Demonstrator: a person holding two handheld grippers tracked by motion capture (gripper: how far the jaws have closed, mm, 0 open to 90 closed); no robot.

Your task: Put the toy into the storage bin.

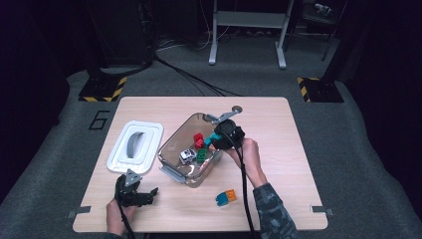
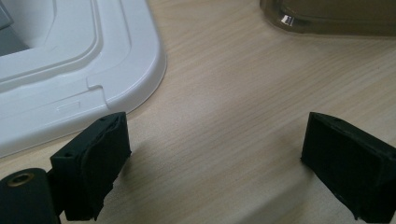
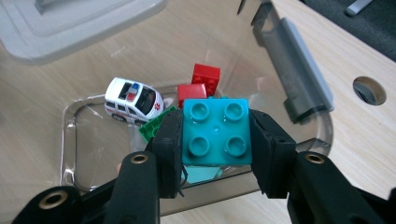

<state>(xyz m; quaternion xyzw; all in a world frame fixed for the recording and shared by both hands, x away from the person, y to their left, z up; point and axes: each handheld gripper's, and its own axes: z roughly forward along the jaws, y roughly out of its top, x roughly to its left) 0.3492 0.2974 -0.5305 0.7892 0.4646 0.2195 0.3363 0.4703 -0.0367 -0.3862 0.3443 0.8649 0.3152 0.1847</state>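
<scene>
A clear plastic bin [image 1: 175, 144] [image 3: 299, 93] stands mid-table. Inside lie red bricks [image 1: 198, 139] [image 3: 201, 84], a green brick [image 1: 201, 155] [image 3: 156, 125] and a white toy car [image 1: 187, 156] [image 3: 133, 100]. My right gripper [image 1: 213, 140] [image 3: 215, 140] hangs over the bin's right rim, shut on a teal brick [image 1: 214, 137] [image 3: 215, 132] with its studs facing the camera. My left gripper [image 1: 149, 195] [image 2: 215, 163] rests low over the table's front left, open with bare wood between its fingers. A teal and orange brick [image 1: 226, 197] lies on the table in front of the bin.
The bin's white lid [image 1: 135, 146] [image 2: 70, 70] lies flat to the left of the bin, just beyond my left gripper. A round hole [image 1: 236, 108] [image 3: 369, 90] is cut in the tabletop behind the bin. Table edges lie near on all sides.
</scene>
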